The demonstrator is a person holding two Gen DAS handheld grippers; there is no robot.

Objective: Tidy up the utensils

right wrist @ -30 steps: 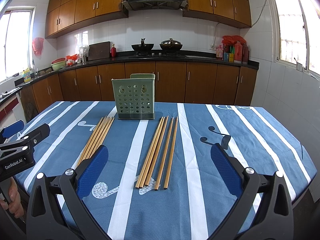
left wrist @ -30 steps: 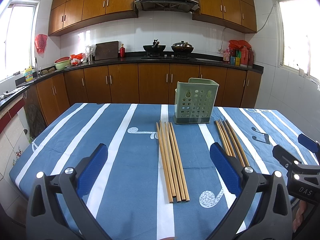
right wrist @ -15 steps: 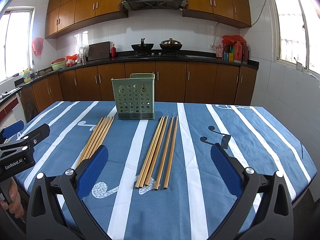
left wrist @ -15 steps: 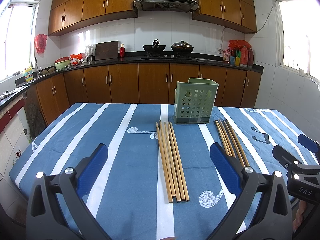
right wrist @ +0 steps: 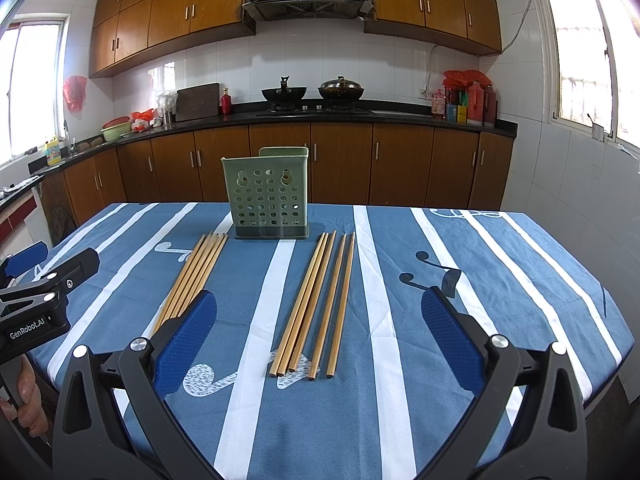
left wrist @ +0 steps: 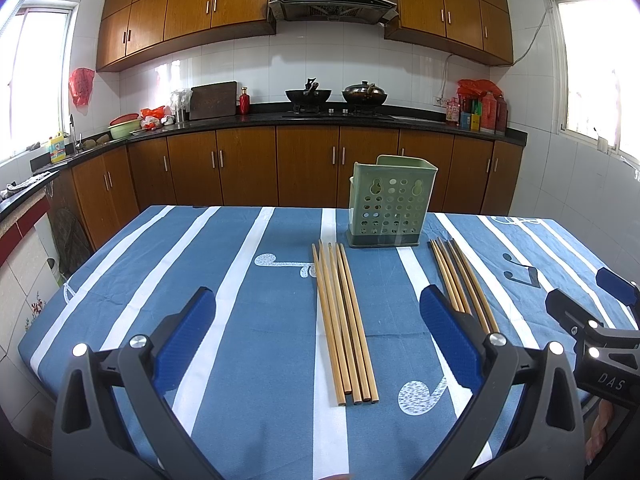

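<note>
A green perforated utensil holder (left wrist: 390, 202) stands upright at the far middle of the table; it also shows in the right wrist view (right wrist: 267, 194). Two bundles of wooden chopsticks lie flat in front of it. The left bundle (left wrist: 344, 322) lies ahead of my left gripper (left wrist: 316, 320), which is open and empty above the near table. The right bundle (right wrist: 314, 304) lies ahead of my right gripper (right wrist: 318, 324), also open and empty. The left bundle shows in the right wrist view (right wrist: 194, 276), the right bundle in the left wrist view (left wrist: 462, 280).
The table wears a blue cloth with white stripes (left wrist: 240, 280). The right gripper shows at the left wrist view's right edge (left wrist: 592, 328), the left gripper at the right wrist view's left edge (right wrist: 36, 296). Kitchen cabinets and a counter (left wrist: 280, 160) stand behind.
</note>
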